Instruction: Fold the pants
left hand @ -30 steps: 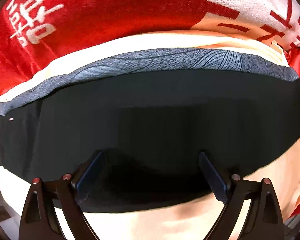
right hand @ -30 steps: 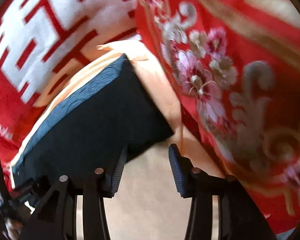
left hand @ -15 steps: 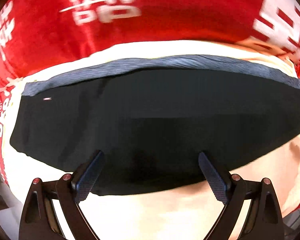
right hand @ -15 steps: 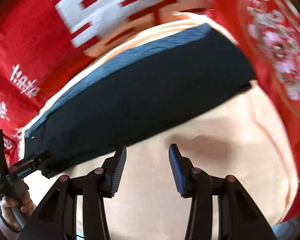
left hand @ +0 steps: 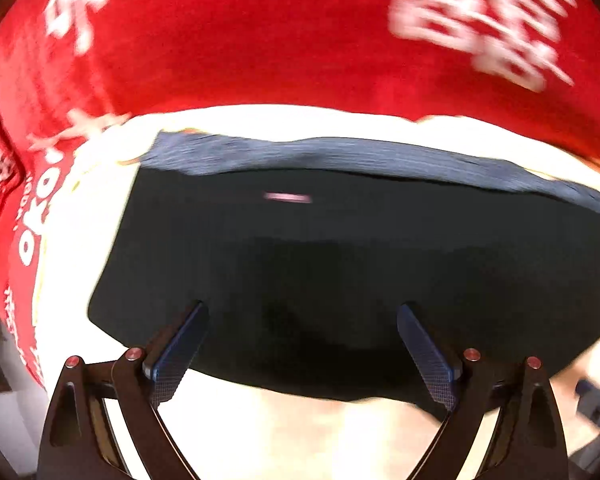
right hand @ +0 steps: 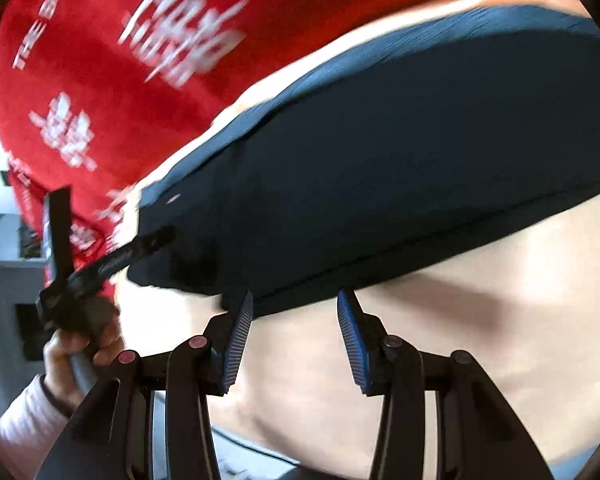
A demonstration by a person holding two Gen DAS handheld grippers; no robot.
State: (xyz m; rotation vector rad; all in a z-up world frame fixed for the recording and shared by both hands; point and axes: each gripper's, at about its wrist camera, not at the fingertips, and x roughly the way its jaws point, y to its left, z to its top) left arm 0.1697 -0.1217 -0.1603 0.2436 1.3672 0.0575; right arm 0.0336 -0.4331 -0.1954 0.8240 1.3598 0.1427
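Note:
Dark navy pants (left hand: 340, 260) lie folded in a long flat band on a cream cloth (left hand: 300, 432), with a lighter ribbed strip along the far edge. My left gripper (left hand: 300, 308) hovers open over the band's left part, with nothing pinched between its wide-set fingers. In the right wrist view the pants (right hand: 400, 184) run from lower left to upper right. My right gripper (right hand: 295, 296) stands open at their near edge with only cream cloth (right hand: 460, 340) between its pads. A hand (right hand: 80, 356) holds the left gripper, whose fingers (right hand: 132, 254) reach the pants' left end.
A red blanket with white lettering (left hand: 280, 40) lies under the cream cloth and fills the far side in both views (right hand: 120, 80). At the far left the surface ends and a grey floor and pale wall (right hand: 4, 240) show. A pale sleeve (right hand: 16, 420) is at the lower left.
Both grippers have swept left along the pants: the left end has come into both views, and the flowered red cloth on the right has gone. Jaw widths are unchanged.

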